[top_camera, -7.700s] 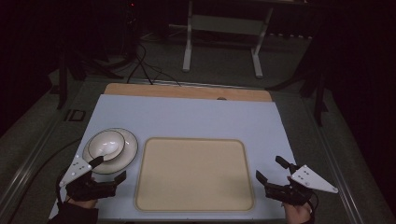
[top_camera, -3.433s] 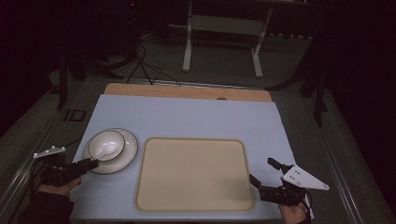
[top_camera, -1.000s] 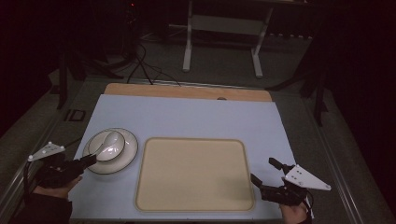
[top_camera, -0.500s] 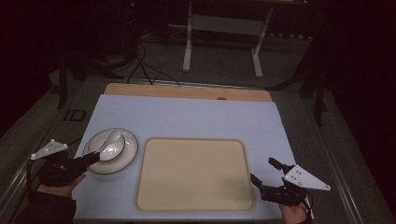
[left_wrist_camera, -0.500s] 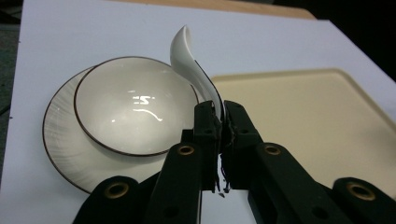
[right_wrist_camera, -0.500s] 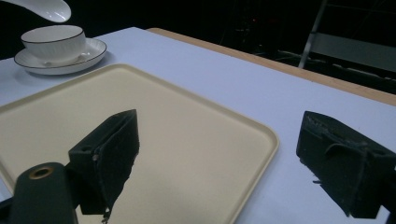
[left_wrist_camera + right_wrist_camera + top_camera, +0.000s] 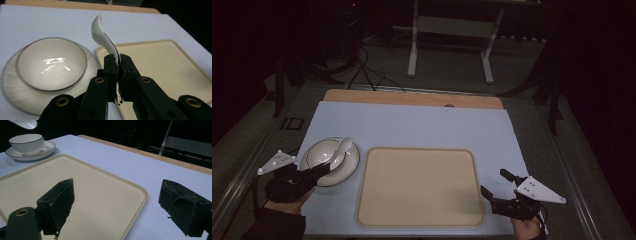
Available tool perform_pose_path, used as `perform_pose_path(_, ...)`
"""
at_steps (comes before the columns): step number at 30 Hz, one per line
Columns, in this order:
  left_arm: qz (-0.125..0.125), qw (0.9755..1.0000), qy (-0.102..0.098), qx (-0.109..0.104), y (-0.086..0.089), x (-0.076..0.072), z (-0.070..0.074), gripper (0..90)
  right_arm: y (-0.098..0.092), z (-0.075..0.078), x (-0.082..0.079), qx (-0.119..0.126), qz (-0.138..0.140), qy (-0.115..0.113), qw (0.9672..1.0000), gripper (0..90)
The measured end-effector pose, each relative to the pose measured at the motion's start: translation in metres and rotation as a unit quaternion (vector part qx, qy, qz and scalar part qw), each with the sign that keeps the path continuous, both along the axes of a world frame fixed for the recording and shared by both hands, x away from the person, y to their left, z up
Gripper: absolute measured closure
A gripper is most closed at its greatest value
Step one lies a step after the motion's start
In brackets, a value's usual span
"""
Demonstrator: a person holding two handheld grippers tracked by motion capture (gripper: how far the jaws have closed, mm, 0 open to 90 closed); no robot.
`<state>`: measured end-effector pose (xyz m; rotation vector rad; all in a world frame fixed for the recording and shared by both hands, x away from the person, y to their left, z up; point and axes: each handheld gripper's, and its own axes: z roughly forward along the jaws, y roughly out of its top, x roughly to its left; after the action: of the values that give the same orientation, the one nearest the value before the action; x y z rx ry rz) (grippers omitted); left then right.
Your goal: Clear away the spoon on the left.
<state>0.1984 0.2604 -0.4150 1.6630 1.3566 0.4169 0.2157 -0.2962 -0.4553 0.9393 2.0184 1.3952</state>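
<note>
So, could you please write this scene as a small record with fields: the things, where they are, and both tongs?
table cover: pale blue sheet
tray: beige, bare, middle of sheet
bowl: white, on a saucer, left of tray
spoon: white, lifted above the bowl, bowl end up
left tongs: shut on spoon handle
right tongs: open, holding nothing, at tray's right edge

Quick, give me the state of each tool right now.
Left tool: closed on the handle of the white ceramic spoon, lifted above the white bowl.
Right tool: open, holding nothing, beside the beige tray.
</note>
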Motion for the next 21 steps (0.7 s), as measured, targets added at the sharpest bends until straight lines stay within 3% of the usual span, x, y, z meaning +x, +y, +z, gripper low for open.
perform_pose_path(7,-0.011,0.9999,0.004,-0.001,-0.017,0.004,-0.004,85.8,0.0,0.001,-0.001,0.002,0.001,-0.006,1.0,13.2)
perform_pose_path(17,-0.013,0.9999,-0.004,0.0,-0.031,0.003,-0.002,85.8,0.001,0.001,-0.001,0.004,0.006,-0.006,1.0,13.1)
perform_pose_path(21,-0.006,0.9996,-0.026,-0.013,-0.035,0.0,0.004,85.7,0.0,0.001,-0.003,0.007,0.004,-0.007,0.9999,13.1)
